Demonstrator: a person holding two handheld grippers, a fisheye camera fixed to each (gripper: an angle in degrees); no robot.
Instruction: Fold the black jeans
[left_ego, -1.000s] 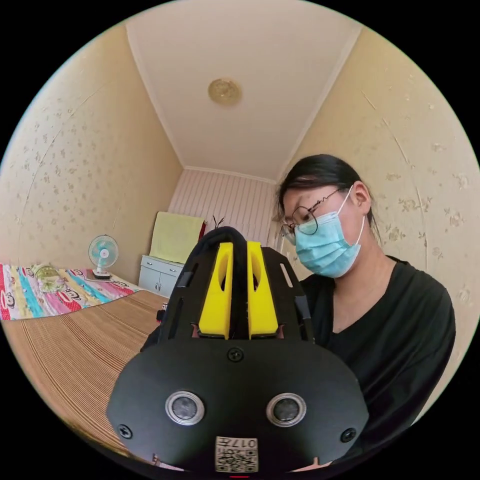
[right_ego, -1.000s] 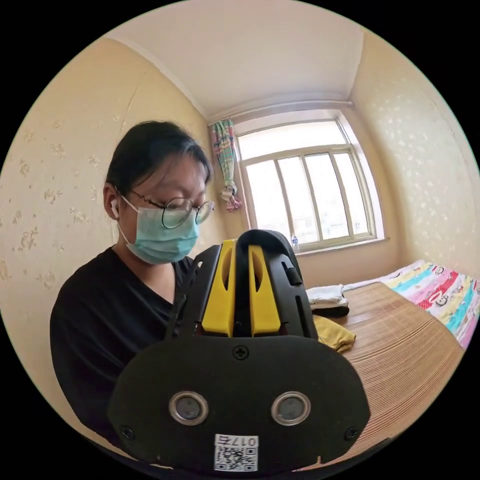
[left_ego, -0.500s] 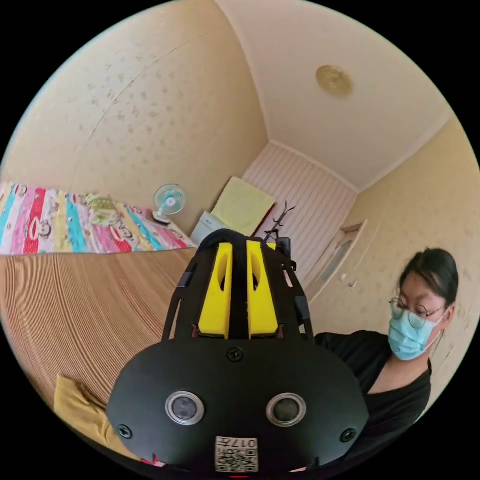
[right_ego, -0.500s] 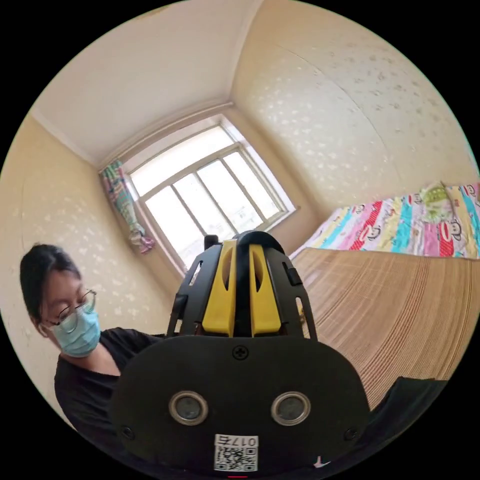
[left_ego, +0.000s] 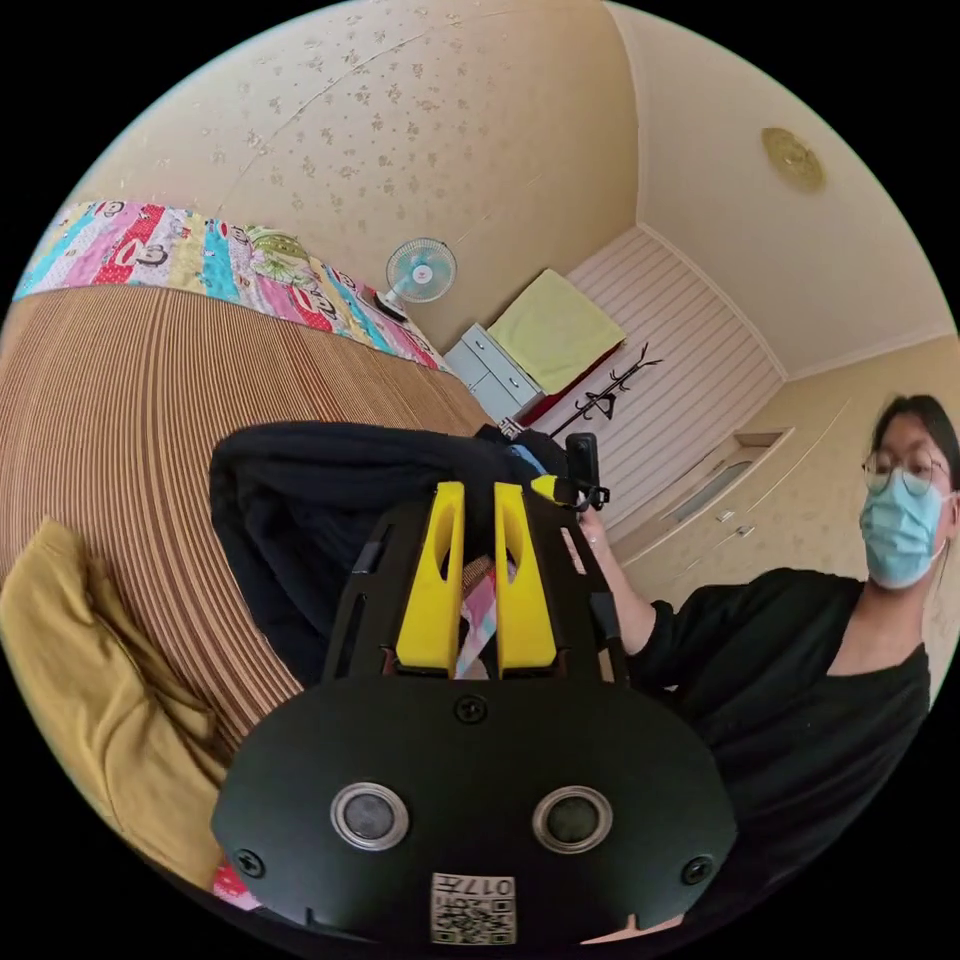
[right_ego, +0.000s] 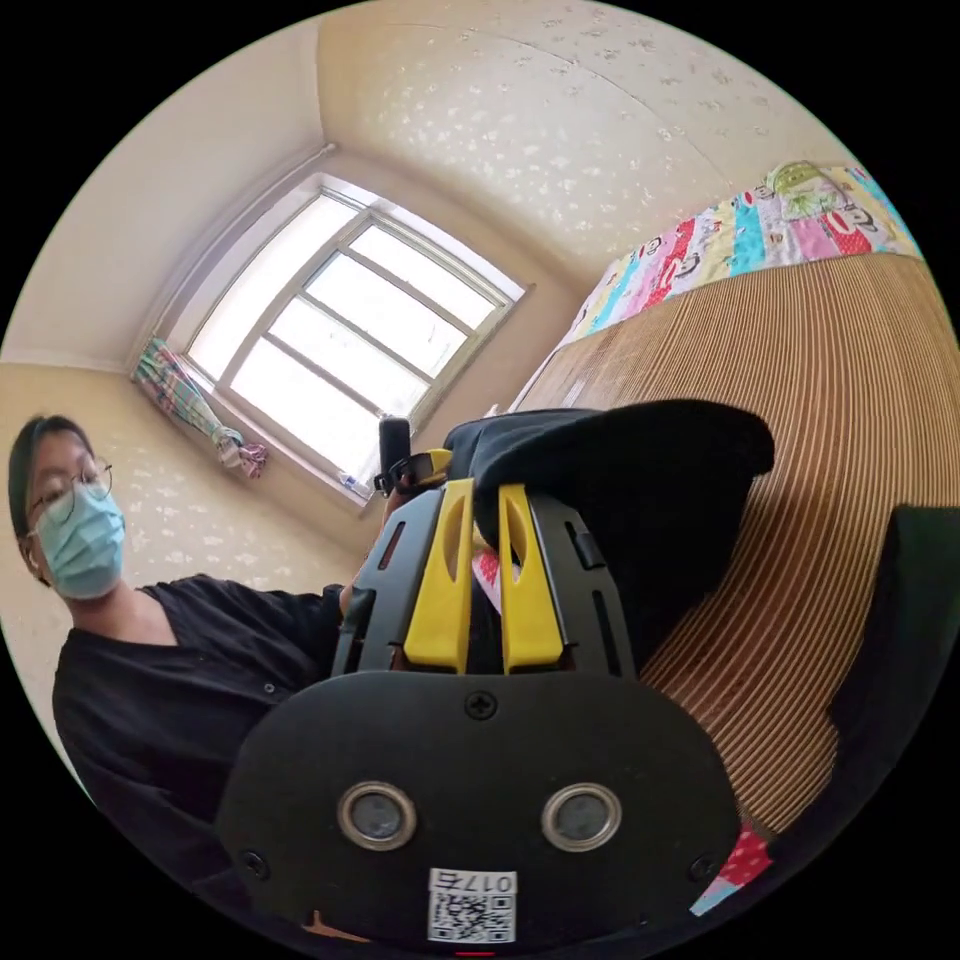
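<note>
The black jeans (left_ego: 300, 500) hang in a bunched fold over the striped bamboo mat (left_ego: 120, 400). My left gripper (left_ego: 470, 497) is shut on their upper edge, with black cloth pinched between the yellow jaw tips. In the right gripper view the same jeans (right_ego: 630, 470) drape rightwards from my right gripper (right_ego: 482, 497), which is also shut on the cloth. Each gripper appears in the other's view, close by: the right gripper (left_ego: 582, 470) and the left gripper (right_ego: 400, 462). The lower part of the jeans is hidden behind the gripper bodies.
A mustard-yellow garment (left_ego: 100, 680) lies on the mat near the left gripper. A dark cloth (right_ego: 900, 620) lies at the mat's edge. A colourful sheet (left_ego: 200, 260), a fan (left_ego: 420, 270) and a cabinet (left_ego: 490, 365) stand beyond. The person (left_ego: 800, 680) is close behind the grippers.
Both cameras have swung from the person and ceiling towards the bed. The black jeans now show spread out beyond the jaws, and both grippers have stayed shut.
</note>
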